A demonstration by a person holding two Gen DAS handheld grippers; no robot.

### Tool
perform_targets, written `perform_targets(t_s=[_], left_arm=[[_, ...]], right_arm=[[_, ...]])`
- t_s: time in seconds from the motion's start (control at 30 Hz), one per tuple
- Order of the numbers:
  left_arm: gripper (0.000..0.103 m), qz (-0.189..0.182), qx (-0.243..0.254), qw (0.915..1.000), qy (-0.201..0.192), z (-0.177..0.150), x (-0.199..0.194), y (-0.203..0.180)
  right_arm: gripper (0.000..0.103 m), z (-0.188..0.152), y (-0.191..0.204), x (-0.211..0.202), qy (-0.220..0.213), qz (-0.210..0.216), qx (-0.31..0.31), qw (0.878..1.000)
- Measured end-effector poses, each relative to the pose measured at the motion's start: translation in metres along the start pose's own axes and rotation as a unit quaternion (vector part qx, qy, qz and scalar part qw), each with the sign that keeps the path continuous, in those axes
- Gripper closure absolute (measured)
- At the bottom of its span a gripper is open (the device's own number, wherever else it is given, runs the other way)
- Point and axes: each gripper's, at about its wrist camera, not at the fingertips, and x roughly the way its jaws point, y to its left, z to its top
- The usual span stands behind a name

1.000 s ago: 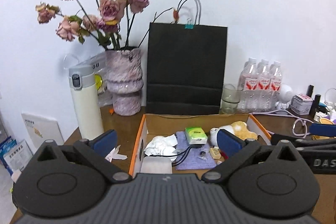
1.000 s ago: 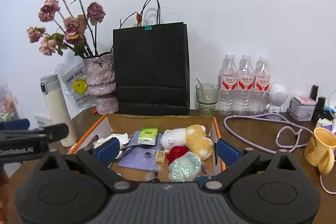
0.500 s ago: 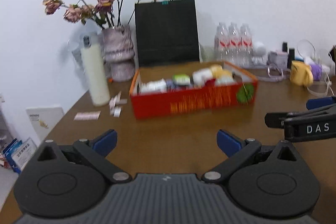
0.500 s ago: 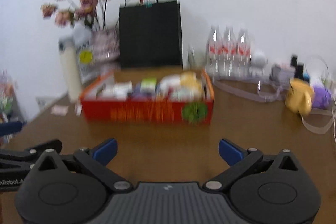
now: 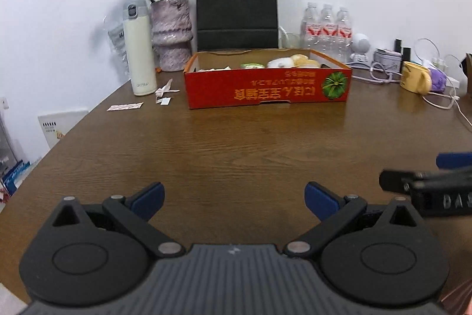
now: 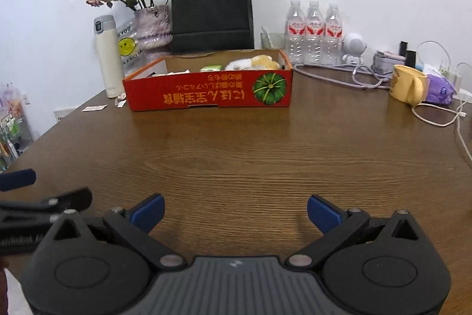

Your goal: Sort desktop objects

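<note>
Both tools are seen low over the near end of the brown wooden table (image 5: 236, 143), well apart from everything else. The left tool (image 5: 234, 198) is spread wide with nothing between its blue pads, and the right tool (image 6: 236, 210) is spread just as wide and empty too. Each one can be spotted at the edge of the other's view, side by side.

The red cardboard box (image 6: 206, 95) is parked further back on the table, roughly centred, with a green pumpkin picture and upside-down yellow lettering on its front wall. Inside it, a white and yellow plush toy (image 6: 253, 62) and a small green packet (image 6: 211, 68) can be made out over the rim, plus some white paper stuff toward the left; the rest is hidden by the wall.

Left of the box, a white thermos (image 5: 138, 49) is stood upright, with a few paper scraps (image 5: 165, 92) lying near its base. Behind that, a vase of dried roses (image 5: 171, 34) and a black paper bag (image 5: 237, 8) are lined up against the wall. Off to the right, three water bottles (image 6: 314, 33), a yellow mug (image 6: 408, 87) and some tangled cables (image 6: 354, 77) are scattered.
</note>
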Motion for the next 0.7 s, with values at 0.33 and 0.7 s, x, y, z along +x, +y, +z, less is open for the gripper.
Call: perform_targets(t_s=[0.33,0.7], left_arm=[[0.000,-0.001,-0.001,0.9989,0.048,0.016,0.059,0.013],[0.000,0.002,-0.026,0.9969,0.074,0.020,0.096,0.023]], right_arm=[[0.000,0.014,0.013,0.049,0.027,-0.005,-0.010,1.000],[0.000,0.025,0.017,0.087,0.047,-0.028,-0.008,0.998]])
